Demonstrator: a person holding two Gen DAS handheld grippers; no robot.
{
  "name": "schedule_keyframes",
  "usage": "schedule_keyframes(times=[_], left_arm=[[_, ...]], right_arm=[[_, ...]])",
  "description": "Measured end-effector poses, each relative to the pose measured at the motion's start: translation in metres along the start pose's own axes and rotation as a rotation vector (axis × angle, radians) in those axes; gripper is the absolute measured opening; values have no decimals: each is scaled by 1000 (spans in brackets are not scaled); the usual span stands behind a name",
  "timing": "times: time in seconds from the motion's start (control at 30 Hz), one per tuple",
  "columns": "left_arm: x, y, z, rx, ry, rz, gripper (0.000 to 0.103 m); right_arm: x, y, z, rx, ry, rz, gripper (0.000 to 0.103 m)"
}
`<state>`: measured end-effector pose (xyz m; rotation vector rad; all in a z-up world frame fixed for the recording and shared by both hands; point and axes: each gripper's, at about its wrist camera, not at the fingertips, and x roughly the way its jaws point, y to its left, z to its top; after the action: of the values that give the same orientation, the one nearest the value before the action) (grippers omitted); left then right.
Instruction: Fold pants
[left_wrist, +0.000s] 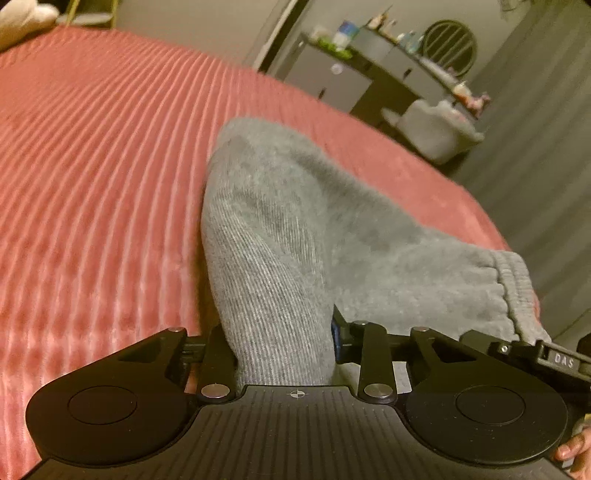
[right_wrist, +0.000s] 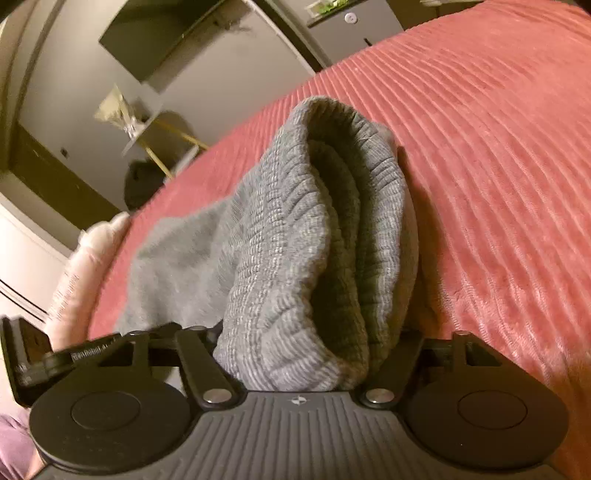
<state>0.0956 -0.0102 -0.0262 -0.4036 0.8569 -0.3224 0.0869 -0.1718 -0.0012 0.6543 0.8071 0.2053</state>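
Pants (left_wrist: 295, 236): grey, lifted above the red bedspread (left_wrist: 92, 166)
Left gripper (left_wrist: 284, 350): clamped on pants fabric
Right gripper (right_wrist: 295, 354): clamped on the ribbed waistband (right_wrist: 280, 258)
Risk: bunched layers may slip free, spoiling the fold

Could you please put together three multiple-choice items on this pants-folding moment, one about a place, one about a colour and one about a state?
1. Where do the grey sweatpants lie?
A. on a wooden floor
B. on the red ribbed bedspread
C. in a laundry basket

2. What colour is the ribbed waistband in the right wrist view?
A. grey
B. navy
C. white

3. What is the state of the left gripper?
A. open above the bed
B. shut on nothing
C. shut on the sweatpants

Answers:
1 B, the red ribbed cover spreads around the fabric in both views.
2 A, the knit band is grey like the rest of the garment.
3 C, grey fabric runs down between its jaws; the right gripper clamps the waistband likewise.
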Motion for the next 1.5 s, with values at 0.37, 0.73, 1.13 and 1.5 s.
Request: schedule_keyframes(times=[0.37, 0.73, 1.13, 1.5], left_arm=[[-7, -32, 52, 86, -94, 17, 32], [7, 7, 49, -20, -96, 331, 77], [-21, 6, -16, -136, -44, 171, 88], [-18, 15, -17, -184, -70, 223, 85]], right_arm=[[-13, 22, 45, -40, -130, 47, 60], [2, -23, 94, 181, -170, -97, 93], [-29, -65, 6, 493, -95, 167, 97], [-48, -31, 5, 401, -161, 77, 74]])
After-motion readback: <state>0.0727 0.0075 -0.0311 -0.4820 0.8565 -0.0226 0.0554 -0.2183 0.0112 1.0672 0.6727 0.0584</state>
